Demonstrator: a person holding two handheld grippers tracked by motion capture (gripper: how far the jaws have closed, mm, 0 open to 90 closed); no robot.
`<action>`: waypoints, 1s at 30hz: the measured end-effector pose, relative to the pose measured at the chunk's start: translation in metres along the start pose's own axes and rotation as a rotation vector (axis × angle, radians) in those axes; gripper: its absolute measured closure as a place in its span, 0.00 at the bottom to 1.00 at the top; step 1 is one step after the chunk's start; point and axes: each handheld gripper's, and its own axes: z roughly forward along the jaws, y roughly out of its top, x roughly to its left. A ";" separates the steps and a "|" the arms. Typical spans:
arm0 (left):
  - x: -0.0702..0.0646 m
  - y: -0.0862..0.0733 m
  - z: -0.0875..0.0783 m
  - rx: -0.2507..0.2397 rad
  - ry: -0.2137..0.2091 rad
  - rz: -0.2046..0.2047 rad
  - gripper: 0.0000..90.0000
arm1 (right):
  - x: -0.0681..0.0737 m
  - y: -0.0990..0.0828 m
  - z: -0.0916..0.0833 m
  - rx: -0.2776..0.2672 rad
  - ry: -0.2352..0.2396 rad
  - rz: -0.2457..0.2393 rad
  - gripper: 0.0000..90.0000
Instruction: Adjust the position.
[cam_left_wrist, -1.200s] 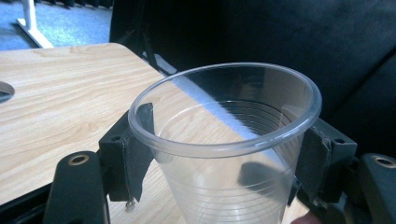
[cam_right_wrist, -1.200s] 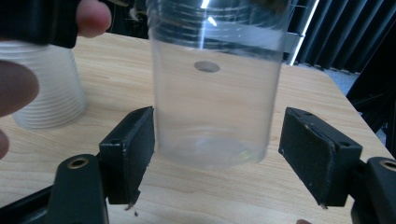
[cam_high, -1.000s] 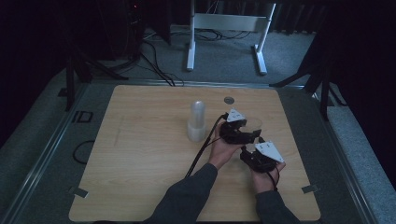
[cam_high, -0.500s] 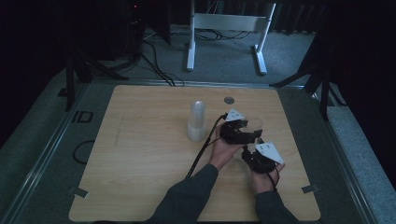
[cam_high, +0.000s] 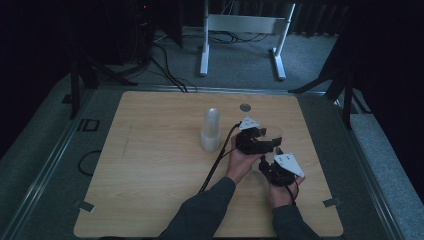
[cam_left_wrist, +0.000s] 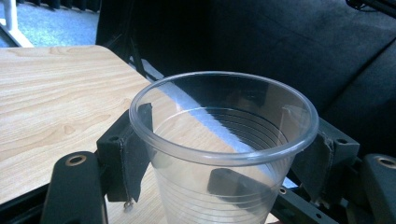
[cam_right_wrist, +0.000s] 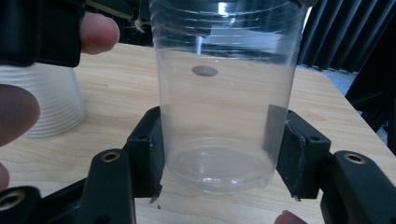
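- Light wooden bench (cam_high: 150, 165) with rounded corners, dark metal frame round it, grey carpet floor (cam_high: 240, 60) beyond.
- White metal stand (cam_high: 242, 30) on the floor past the far edge of the bench.
- Upside-down stack of cloudy white ribbed plastic cups (cam_high: 210, 129) on the bench, left of both hands, near but apart from them.
- Clear ribbed plastic cup (cam_right_wrist: 224, 93) upright, base on the bench at the right side, held between both tools; high view puts it (cam_high: 272, 136) just right of the left tool.
- Left tongs (cam_left_wrist: 229, 140) clamped on the clear cup just under its rim (cam_left_wrist: 224, 116), one pad on each side of the wall; jaws have just been opening a little, pads look to be against the wall.
- Right tongs (cam_right_wrist: 219, 154) clamped on the same cup low down, near its base, pads pressed to both sides; jaws have just closed in onto it.
- Person's left hand (cam_high: 240, 162) and right hand (cam_high: 282, 192) come from the bottom edge, dark sleeves, close together.
- Small round grey disc (cam_high: 245, 107) set in the bench near the far edge, well clear of the cup.
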 end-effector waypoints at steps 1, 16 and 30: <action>0.000 0.000 0.000 0.000 0.000 0.000 0.30 | 0.000 0.000 0.000 0.001 0.001 0.002 0.46; -0.001 0.000 -0.003 0.001 0.093 0.111 0.32 | -0.001 -0.001 0.000 0.009 0.050 0.001 0.32; 0.002 0.000 -0.004 0.010 0.189 0.171 0.33 | -0.001 0.000 -0.002 -0.003 0.052 -0.012 0.32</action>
